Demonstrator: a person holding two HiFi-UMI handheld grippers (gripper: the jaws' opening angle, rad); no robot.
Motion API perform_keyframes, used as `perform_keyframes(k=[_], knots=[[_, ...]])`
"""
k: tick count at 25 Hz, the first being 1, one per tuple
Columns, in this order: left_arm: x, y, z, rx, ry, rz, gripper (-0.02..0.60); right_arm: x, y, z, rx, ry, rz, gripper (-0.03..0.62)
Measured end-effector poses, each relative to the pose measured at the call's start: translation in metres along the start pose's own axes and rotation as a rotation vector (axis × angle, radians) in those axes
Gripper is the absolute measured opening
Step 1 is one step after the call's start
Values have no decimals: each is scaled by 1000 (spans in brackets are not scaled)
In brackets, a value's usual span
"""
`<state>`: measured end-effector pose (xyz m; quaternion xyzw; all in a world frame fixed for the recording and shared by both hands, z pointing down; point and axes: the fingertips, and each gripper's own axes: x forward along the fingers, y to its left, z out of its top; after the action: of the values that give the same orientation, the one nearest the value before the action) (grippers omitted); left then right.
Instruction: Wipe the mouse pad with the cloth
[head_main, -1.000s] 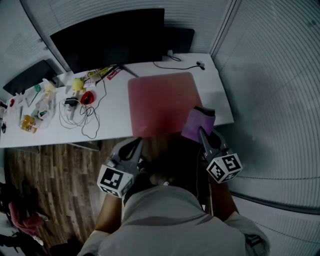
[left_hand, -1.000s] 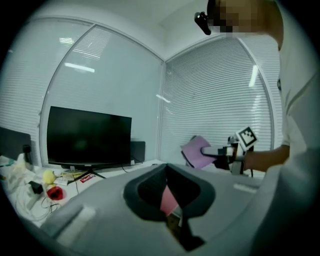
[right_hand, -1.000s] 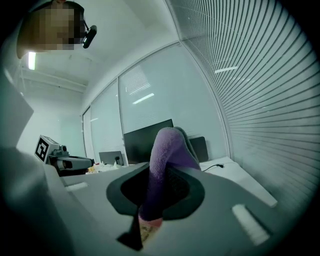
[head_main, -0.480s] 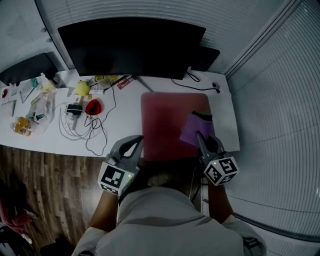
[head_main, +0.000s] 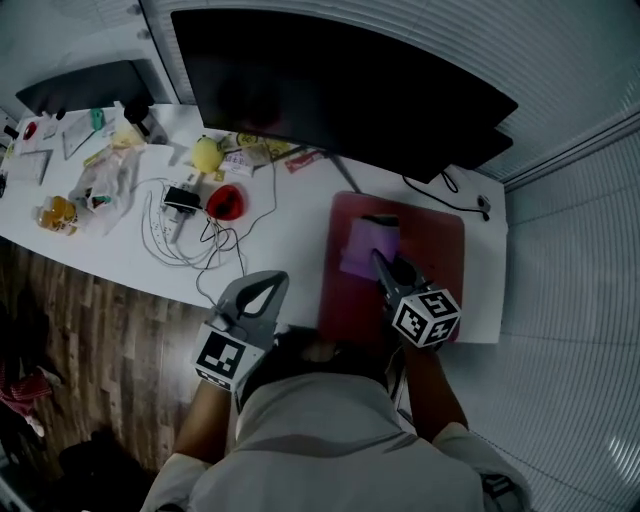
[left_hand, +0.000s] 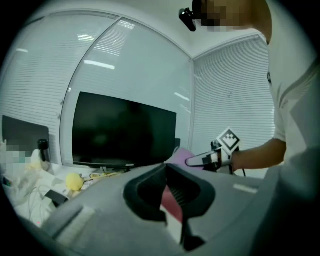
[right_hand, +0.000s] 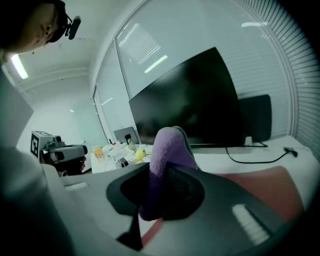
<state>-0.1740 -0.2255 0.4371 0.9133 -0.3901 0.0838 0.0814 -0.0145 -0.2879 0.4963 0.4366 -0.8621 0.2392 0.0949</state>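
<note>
Clamping a purple cloth (head_main: 361, 246) between its jaws, the right gripper (head_main: 384, 267) reaches over the red mouse pad (head_main: 437, 258), which lies on the white desk (head_main: 120, 262) at its right end, just in front of the black monitor (head_main: 340, 85). Seen from the head view, the pad's long axis runs from the desk's near edge toward the monitor, leaning a little to the left. The cloth lies along much the same line over the pad's left half, with its free end pointing away from the person and a dark strip along that far edge. In the right gripper view the cloth (right_hand: 168, 145) stands up out of the closed jaws of the right gripper (right_hand: 162, 169) and folds over at the top, with the mouse pad (right_hand: 272, 184) below and beyond. The left gripper (head_main: 266, 289) is held off the desk's near edge, left of the pad and well apart from it. Its own view shows the left gripper (left_hand: 166, 166) with jaw tips together and nothing between them. A yellow object (head_main: 205, 153), a red object (head_main: 227, 201) and white cables (head_main: 172, 238) lie further left.
</note>
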Motion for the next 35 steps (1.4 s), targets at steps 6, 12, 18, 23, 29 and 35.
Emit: perform_keyframes(k=[6, 12, 18, 23, 29, 35], knots=[[10, 5, -12, -61, 39, 118, 3, 89, 0, -26, -17, 130, 149, 49], [27, -3, -20, -89, 59, 218, 3, 150, -39, -59, 80, 254, 164, 49], [57, -21, -28, -99, 80, 260, 3, 157, -106, -79, 111, 317, 88, 50], [92, -41, -25, -103, 75, 244, 3, 130, -162, -87, 55, 336, 3, 51], [139, -72, -15, -67, 81, 162, 3, 78, -232, -88, 119, 323, -102, 51], [180, -107, -4, -18, 80, 65, 3, -2, -311, -96, 220, 290, -274, 51]])
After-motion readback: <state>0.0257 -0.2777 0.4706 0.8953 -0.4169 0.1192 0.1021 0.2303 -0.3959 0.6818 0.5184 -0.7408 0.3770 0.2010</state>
